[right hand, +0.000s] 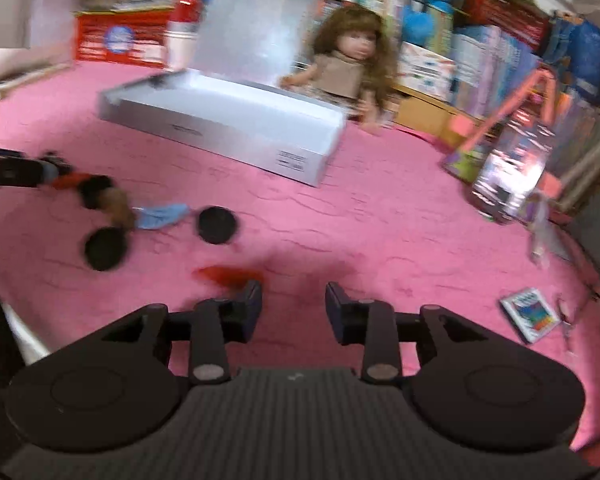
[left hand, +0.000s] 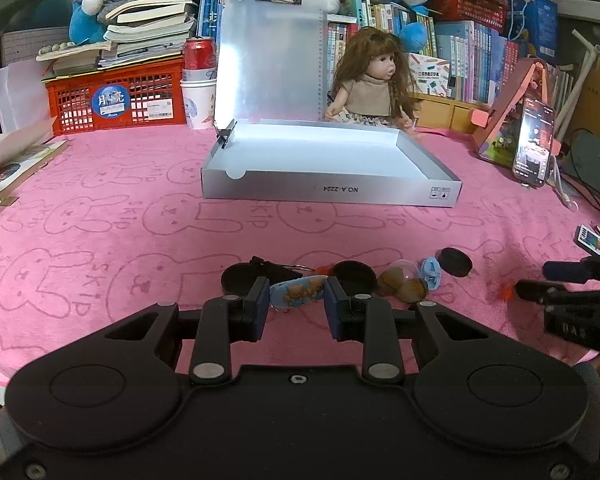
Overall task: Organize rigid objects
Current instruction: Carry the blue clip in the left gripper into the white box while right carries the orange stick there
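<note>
My left gripper [left hand: 296, 300] is low over the pink towel, its blue pads shut on a light blue hair clip with two bears [left hand: 298, 294]. Just beyond it lie black round lids [left hand: 354, 276] [left hand: 455, 262], a brownish clear capsule [left hand: 404, 284] and a small blue clip [left hand: 431, 272]. The right gripper [right hand: 294, 300] is open with only towel between its fingers. A small red piece [right hand: 228, 274] lies by its left fingertip. The open silver box [left hand: 328, 192] [right hand: 220, 128] stands further back, lid upright. The right wrist view is blurred.
Behind the box sit a doll [left hand: 374, 80], a red crate [left hand: 116, 96], a can on a paper cup [left hand: 198, 56] and stacked books. A phone on a stand [left hand: 534, 140] and cables are at the right. A small card pack [right hand: 530, 314] lies near the right edge.
</note>
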`<move>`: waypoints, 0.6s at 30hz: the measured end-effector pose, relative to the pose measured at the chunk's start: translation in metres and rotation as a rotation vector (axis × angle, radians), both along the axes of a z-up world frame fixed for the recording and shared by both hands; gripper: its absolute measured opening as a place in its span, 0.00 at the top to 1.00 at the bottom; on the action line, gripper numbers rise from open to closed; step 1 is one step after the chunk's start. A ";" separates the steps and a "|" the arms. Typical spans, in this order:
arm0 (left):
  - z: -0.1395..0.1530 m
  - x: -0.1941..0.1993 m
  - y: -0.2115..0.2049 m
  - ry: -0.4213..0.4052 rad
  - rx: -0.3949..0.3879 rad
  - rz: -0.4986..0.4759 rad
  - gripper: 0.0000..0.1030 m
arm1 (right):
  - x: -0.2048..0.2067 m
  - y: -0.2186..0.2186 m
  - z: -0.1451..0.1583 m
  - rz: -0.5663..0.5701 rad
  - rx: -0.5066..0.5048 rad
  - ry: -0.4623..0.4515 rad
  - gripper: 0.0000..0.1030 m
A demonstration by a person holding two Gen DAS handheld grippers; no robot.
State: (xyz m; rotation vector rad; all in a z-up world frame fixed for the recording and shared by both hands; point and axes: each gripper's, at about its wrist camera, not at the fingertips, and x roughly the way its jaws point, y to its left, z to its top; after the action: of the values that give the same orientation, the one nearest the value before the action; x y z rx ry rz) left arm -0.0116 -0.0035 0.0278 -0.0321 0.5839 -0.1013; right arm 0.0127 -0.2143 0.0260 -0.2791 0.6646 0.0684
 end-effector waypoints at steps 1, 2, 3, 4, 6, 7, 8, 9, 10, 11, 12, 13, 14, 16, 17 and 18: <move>0.000 0.000 0.000 0.000 0.001 -0.001 0.73 | 0.002 -0.003 0.001 -0.034 0.011 -0.002 0.49; 0.000 0.000 0.000 -0.001 0.002 0.000 0.73 | 0.001 -0.006 0.002 -0.048 0.038 -0.005 0.49; 0.000 0.000 0.000 0.000 0.002 0.000 0.73 | 0.000 -0.009 0.004 -0.056 0.070 -0.009 0.49; 0.000 0.000 0.000 0.001 0.002 0.001 0.73 | -0.004 -0.012 0.007 -0.052 0.115 -0.016 0.48; 0.000 0.001 0.000 0.005 -0.001 0.003 0.73 | -0.013 -0.012 0.011 0.001 0.172 -0.043 0.41; -0.001 0.001 0.000 0.007 -0.003 0.004 0.73 | -0.019 -0.010 0.012 0.044 0.182 -0.069 0.34; -0.001 0.001 0.001 0.008 -0.004 0.004 0.73 | -0.024 -0.008 0.011 0.075 0.182 -0.093 0.33; -0.001 0.000 0.001 0.008 -0.004 0.004 0.73 | -0.028 -0.006 0.010 0.110 0.178 -0.112 0.32; -0.002 0.000 0.001 0.009 -0.003 0.004 0.73 | -0.032 -0.004 0.007 0.154 0.172 -0.120 0.30; -0.002 0.000 0.001 0.010 -0.001 0.005 0.73 | -0.034 -0.002 0.004 0.181 0.160 -0.122 0.29; -0.002 0.000 0.001 0.012 -0.001 0.005 0.73 | -0.035 0.000 0.002 0.202 0.143 -0.124 0.28; -0.002 0.000 0.001 0.013 0.000 0.004 0.73 | -0.035 0.001 -0.003 0.223 0.122 -0.123 0.28; -0.003 0.000 0.001 0.014 0.000 0.003 0.73 | -0.033 0.001 -0.005 0.238 0.109 -0.119 0.28; -0.003 0.000 0.000 0.016 0.005 0.003 0.73 | -0.028 -0.005 -0.007 0.279 0.105 -0.102 0.28; -0.003 0.000 0.000 0.017 0.008 0.003 0.73 | -0.023 -0.009 -0.006 0.304 0.107 -0.094 0.28; -0.003 0.000 0.000 0.019 0.010 0.005 0.73 | -0.017 -0.012 -0.005 0.333 0.106 -0.073 0.28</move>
State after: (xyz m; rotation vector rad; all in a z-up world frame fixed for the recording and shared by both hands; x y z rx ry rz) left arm -0.0114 -0.0036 0.0244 -0.0249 0.6034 -0.0937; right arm -0.0041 -0.2259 0.0212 -0.2860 0.5346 0.4087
